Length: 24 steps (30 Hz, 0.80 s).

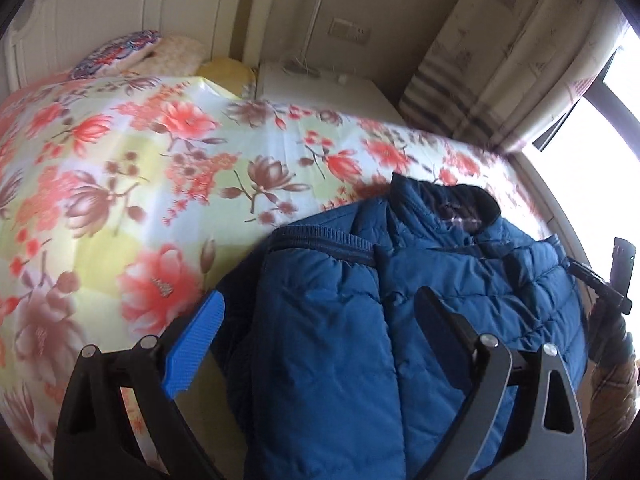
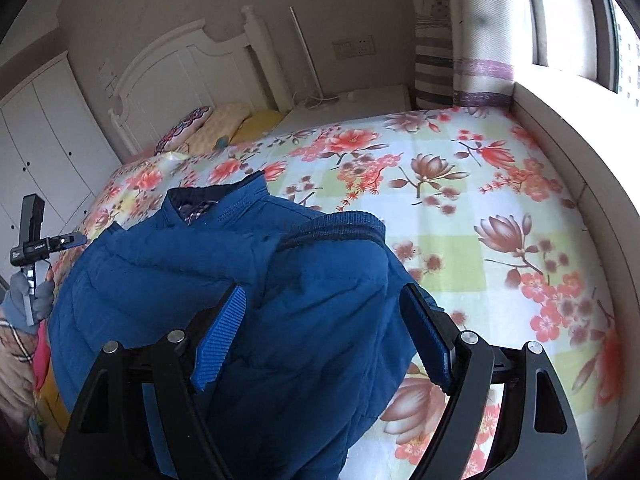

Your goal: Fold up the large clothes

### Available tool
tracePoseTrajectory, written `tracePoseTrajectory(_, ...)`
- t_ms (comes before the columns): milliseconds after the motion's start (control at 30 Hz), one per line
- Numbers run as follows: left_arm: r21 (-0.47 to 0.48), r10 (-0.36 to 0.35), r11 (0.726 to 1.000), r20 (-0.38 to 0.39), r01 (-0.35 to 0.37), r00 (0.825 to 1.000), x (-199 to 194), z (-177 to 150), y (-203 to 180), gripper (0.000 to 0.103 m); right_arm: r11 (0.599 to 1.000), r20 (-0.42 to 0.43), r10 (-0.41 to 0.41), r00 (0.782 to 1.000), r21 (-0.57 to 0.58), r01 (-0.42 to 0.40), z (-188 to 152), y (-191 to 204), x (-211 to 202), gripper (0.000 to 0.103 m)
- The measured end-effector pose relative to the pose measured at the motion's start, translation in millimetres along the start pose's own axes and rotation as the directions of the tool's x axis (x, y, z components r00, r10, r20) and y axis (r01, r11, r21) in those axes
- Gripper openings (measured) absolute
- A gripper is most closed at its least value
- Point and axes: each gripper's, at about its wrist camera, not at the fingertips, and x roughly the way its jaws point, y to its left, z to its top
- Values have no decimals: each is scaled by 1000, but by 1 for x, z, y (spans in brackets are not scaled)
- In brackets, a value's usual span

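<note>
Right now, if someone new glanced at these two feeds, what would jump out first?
The blue puffer jacket, bunched at the near edge of the bed with its collar pointing toward the headboard. Next, the loud floral bedspread beneath it, covering the whole bed. Then the two open grippers, left gripper and right gripper, poised above the jacket, gripping nothing.

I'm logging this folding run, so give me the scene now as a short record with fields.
garment: blue puffer jacket, sleeve folded across its front, collar toward the headboard
surface: bed with floral sheet
left gripper: open, over the jacket, gripping nothing
right gripper: open, over the jacket, gripping nothing
pillows: at the head of the bed
nightstand: beside the bed
</note>
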Motion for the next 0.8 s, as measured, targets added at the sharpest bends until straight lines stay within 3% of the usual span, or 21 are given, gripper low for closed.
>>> tracePoseTrajectory(67,-8,-44,999,-31,44,999,11,4,1,88,1000,-20,6,1000,-15,-6,1,1,8,71)
tracePoseTrajectory(100,-12,-59,998,-38,59,998,17,3,3,79,1000,-14,-5,1000,-22,5,0,2,8,61)
tracePoseTrajectory(167,-6,-32,999,-55,32,998,24,2,2,67,999,14,7,1000,-33,-6,-2,2,4,49)
tracePoseTrajectory(233,-14,-15,1000,-53,15,998,29,-2,6,41,999,41,5,999,-48,-3,-4,5,0,32)
tracePoseTrajectory(300,-16,-48,999,15,48,999,18,-7,8,17,996,67,-11,998,-87,17,-8,13,-5,19)
tracePoseTrajectory(333,-13,-46,999,42,47,998,12,-10,7,11,992,90,-33,995,-121,44,-11,21,-10,14)
tracePoseTrajectory(500,37,-44,999,194,38,980,-45,-24,-14,7,970,204,-87,975,-206,130,-7,52,-49,7)
tracePoseTrajectory(633,37,-77,997,281,69,957,-95,13,-19,7,974,277,-63,959,-193,120,45,63,-79,6)
tracePoseTrajectory(733,22,1,1000,273,-7,962,-92,53,-22,8,982,257,-94,962,-136,132,86,59,-65,6)
tracePoseTrajectory(800,-13,65,998,203,-64,977,-56,70,-12,9,980,191,-144,971,-109,166,96,51,-34,6)
